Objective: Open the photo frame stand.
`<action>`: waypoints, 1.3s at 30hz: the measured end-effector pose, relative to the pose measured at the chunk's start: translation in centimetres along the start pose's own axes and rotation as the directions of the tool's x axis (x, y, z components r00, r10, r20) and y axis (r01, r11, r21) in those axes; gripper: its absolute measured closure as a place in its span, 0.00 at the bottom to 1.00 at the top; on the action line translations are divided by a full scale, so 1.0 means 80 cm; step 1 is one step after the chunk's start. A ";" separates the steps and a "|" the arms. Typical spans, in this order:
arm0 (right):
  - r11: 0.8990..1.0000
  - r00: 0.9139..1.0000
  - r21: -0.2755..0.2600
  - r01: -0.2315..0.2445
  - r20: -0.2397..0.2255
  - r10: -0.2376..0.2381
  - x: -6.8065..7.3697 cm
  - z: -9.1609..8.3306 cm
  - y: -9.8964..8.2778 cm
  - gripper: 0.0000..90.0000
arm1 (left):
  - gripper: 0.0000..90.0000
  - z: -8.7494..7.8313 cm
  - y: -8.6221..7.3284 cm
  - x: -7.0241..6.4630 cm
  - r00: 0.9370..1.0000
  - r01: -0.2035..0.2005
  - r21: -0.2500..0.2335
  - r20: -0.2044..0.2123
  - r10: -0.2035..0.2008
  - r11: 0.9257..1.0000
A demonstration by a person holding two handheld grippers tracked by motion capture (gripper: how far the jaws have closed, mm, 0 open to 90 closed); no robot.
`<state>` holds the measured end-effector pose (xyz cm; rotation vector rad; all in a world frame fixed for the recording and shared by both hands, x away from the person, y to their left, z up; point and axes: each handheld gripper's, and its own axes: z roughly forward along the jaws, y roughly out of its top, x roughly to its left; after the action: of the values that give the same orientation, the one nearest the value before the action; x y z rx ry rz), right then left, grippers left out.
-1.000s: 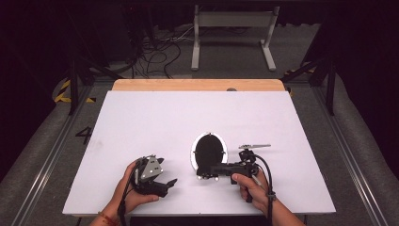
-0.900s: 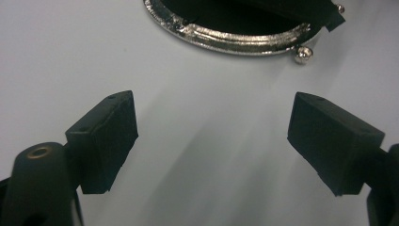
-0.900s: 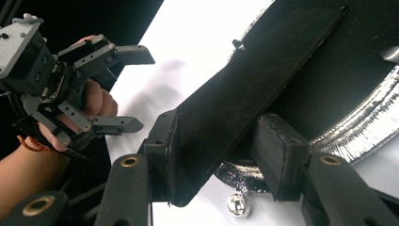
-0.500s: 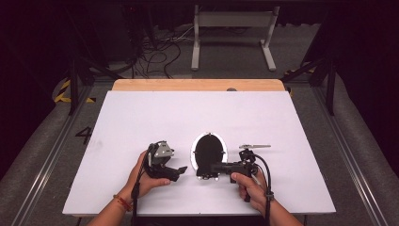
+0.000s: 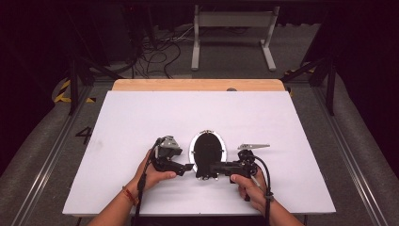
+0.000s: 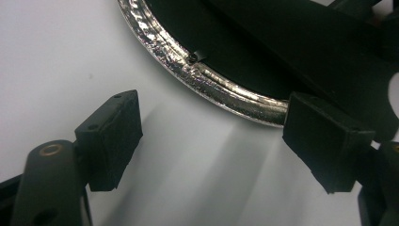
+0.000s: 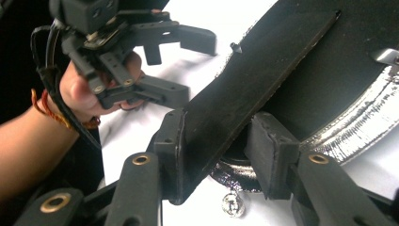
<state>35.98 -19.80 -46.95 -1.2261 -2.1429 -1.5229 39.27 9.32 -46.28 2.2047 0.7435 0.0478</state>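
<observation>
An oval picture frame (image 5: 207, 147) lies face down on the white table, its black back up and its silver rim (image 6: 207, 77) showing. My right gripper (image 5: 207, 170) reaches in from the right over the frame's near end. Its jaws have just been closing with the frame's black stand strip (image 7: 254, 80) between them. The strip rests against one pad and a gap remains at the other. My left gripper (image 5: 188, 165) stands open just left of the rim, with bare table between its pads (image 6: 113, 132). In the right gripper view the left gripper (image 7: 188, 66) is beyond the strip.
The white board (image 5: 141, 117) has free room to the left, right and far side of the frame. A wooden strip (image 5: 197, 84) edges its back. Cables and a metal stand (image 5: 230, 28) lie on the dark floor beyond. A small silver ornament (image 7: 233, 203) sits at the frame's near end.
My left gripper has moved right across the table, from well left of the frame to just beside its rim. The right hand has stayed at the frame's near end.
</observation>
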 end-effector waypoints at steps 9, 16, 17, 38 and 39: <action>0.993 0.993 0.005 0.117 0.020 -0.117 0.009 -0.005 -0.002 0.69 | 0.19 0.010 0.013 -0.001 0.999 -0.022 0.012 0.029 0.021 1.000; 0.987 0.987 0.000 0.160 0.029 -0.160 0.012 -0.005 -0.004 0.69 | 0.22 0.006 0.017 0.007 0.997 -0.022 -0.016 0.077 0.023 1.000; 0.985 0.984 -0.001 0.175 0.027 -0.174 0.012 -0.006 -0.003 0.69 | 0.26 0.005 0.018 0.006 0.996 -0.026 -0.029 0.082 0.029 0.999; 0.952 0.948 0.012 0.307 0.084 -0.307 0.024 -0.005 0.006 0.74 | 0.59 -0.021 0.021 -0.010 0.992 -0.109 -0.146 -0.074 0.099 0.983; 0.949 0.945 0.016 0.314 0.090 -0.314 0.025 -0.005 0.006 0.74 | 0.59 -0.021 0.019 -0.011 0.992 -0.113 -0.157 -0.081 0.102 0.981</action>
<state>35.00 -19.11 -45.18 -1.0057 -2.4972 -1.6102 38.86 9.20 -43.85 2.0950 0.6359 0.2354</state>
